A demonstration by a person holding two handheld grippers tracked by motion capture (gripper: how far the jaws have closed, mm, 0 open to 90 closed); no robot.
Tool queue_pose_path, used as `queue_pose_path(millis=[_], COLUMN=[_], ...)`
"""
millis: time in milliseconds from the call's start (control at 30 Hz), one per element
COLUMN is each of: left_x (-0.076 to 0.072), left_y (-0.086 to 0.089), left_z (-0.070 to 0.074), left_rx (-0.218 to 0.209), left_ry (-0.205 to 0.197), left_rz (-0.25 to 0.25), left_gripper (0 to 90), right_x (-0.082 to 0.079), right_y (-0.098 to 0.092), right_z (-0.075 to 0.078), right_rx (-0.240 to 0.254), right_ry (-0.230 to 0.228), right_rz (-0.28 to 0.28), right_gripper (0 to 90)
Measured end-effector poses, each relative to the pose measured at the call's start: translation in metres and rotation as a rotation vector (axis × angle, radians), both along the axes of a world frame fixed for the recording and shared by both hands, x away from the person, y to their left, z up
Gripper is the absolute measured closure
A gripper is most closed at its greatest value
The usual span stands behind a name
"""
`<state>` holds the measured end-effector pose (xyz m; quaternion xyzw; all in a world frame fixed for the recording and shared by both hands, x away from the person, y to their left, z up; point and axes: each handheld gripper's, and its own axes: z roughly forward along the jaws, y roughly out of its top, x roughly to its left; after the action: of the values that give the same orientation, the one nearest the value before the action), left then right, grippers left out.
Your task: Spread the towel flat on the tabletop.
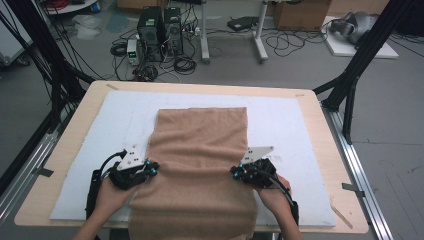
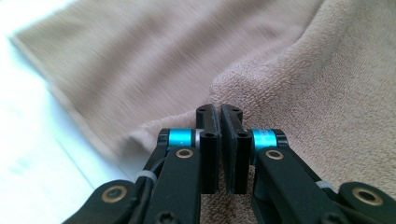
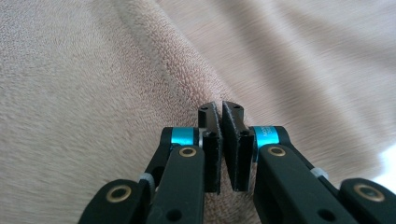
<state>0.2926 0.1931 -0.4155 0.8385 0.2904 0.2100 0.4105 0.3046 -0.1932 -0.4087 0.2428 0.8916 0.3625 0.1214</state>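
A tan towel (image 1: pixel 200 150) lies lengthwise on the white mat (image 1: pixel 292 125), its near end hanging over the table's front edge. My left gripper (image 1: pixel 152 170) is at the towel's left edge and my right gripper (image 1: pixel 235 172) at its right edge, each held in a hand. In the left gripper view the jaws of the left gripper (image 2: pixel 219 112) stand together, with a raised fold of towel (image 2: pixel 261 74) running to their tips. In the right gripper view the right gripper (image 3: pixel 220 109) is likewise shut, and a ridge of towel (image 3: pixel 177 70) leads into it.
The mat covers a wooden table (image 1: pixel 322 135) with dark frame posts at both sides. Beyond the far edge, computers (image 1: pixel 160 32) and cables lie on the floor. Bare mat shows left and right of the towel.
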Motion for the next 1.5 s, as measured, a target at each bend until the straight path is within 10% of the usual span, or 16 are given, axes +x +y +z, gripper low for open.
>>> queue_pose_path(millis=[267, 667, 1100, 1333, 1500], left_x=[0.028, -0.019, -0.033, -0.037, -0.056], left_y=[-0.007, 0.020, 0.011, 0.007, 0.008], left_z=[-0.009, 0.005, -0.031, -0.030, -0.022], left_rx=[0.010, -0.056, -0.013, -0.008, -0.014], left_ry=[0.031, 0.003, 0.145, 0.143, 0.113], left_rz=[0.067, -0.010, -0.108, -0.135, -0.160], left_gripper=[75.1, 61.1, 53.7, 79.6, 84.9], right_x=[0.023, -0.025, -0.037, -0.038, -0.051], right_y=[-0.004, -0.021, -0.004, -0.003, -0.002], right_z=[-0.009, 0.012, -0.027, -0.032, -0.026], right_rx=[0.002, 0.089, 0.008, 0.037, 0.036], right_ry=[0.015, -0.057, 0.091, 0.099, 0.099], right_rz=[-0.073, -0.013, 0.064, 0.088, 0.120], right_gripper=[77.3, 62.9, 58.9, 84.2, 86.0])
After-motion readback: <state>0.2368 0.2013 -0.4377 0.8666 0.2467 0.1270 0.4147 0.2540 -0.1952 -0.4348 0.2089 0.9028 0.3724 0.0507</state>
